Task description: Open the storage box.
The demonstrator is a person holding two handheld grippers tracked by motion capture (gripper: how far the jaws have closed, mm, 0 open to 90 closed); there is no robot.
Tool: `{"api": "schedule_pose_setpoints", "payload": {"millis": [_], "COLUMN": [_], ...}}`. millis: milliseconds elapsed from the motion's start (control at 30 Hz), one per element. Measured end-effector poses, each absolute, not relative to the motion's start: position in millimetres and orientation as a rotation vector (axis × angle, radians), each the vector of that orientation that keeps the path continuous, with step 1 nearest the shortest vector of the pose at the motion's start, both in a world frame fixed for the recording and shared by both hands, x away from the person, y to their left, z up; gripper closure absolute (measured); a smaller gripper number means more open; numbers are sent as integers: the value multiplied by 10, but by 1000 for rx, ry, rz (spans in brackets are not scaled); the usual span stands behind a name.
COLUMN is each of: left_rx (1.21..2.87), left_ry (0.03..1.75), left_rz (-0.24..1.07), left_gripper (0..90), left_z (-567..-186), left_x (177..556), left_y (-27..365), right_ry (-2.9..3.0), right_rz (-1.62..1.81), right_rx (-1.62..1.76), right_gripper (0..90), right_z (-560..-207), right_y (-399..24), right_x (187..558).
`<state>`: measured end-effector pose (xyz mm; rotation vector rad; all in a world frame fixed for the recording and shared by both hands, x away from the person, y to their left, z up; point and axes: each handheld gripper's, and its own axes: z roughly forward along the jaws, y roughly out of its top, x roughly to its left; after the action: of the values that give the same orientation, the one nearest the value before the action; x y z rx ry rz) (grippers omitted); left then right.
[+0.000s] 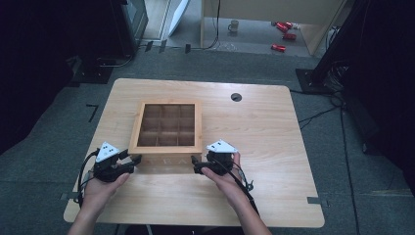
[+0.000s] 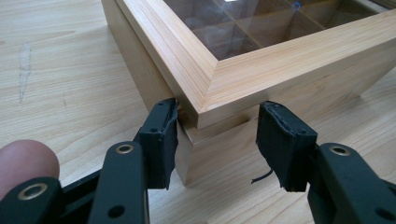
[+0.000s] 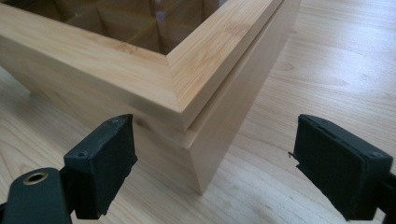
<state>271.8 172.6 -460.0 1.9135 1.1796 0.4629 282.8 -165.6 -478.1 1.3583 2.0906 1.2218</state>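
Note:
A shallow wooden box (image 1: pixel 137 128) with a glass-panelled lid and a grid of compartments sits on the table's left-middle. My left gripper (image 1: pixel 135 159) is at its near-left corner. In the left gripper view the jaws of that gripper (image 2: pixel 219 112) clamp the box (image 2: pixel 243 79) at that corner, one pad on each face just under the lid. My right gripper (image 1: pixel 195 164) is at the near-right corner. In the right gripper view this gripper (image 3: pixel 212 126) stands open astride the corner of the box (image 3: pixel 140 70), with a gap at both pads.
The light wooden table (image 1: pixel 264 132) has a round cable hole (image 1: pixel 236 96) behind the box. Bare tabletop lies right of the box and between my hands. On the floor beyond are a mug (image 1: pixel 234 25) and red items (image 1: pixel 283 27).

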Motion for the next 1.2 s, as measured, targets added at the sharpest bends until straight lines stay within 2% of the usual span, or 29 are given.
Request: {"api": "schedule_pose_setpoints", "payload": {"millis": [433, 700, 767, 867, 933, 1200], "left_rx": [1879, 1924, 1956, 2030, 2057, 2093], "left_ry": [1174, 1193, 1202, 1250, 1268, 1290], "left_rz": [456, 476, 506, 551, 552, 544], "left_gripper": [487, 393, 339, 212, 176, 147], "left_z": [-4596, -4726, -4788, -4929, -4990, -5145], "left_x": [2718, 2670, 2648, 2624, 2613, 2596], "left_y": [1741, 1771, 1766, 1754, 1761, 1758], "right_ry": [2056, 2073, 2072, 2071, 2068, 2052], "right_rz": [1249, 1210, 1215, 1221, 1226, 1236], "right_rx": [1325, 1277, 1269, 1250, 1242, 1215], "right_gripper": [130, 130, 130, 130, 130, 129], "right_z": [-4747, -4704, -4678, -4622, -4591, -4451], "right_y": [-1670, -1654, -1656, -1662, -1664, -1663], "right_x": [2868, 2870, 2873, 2884, 2889, 2910]}}
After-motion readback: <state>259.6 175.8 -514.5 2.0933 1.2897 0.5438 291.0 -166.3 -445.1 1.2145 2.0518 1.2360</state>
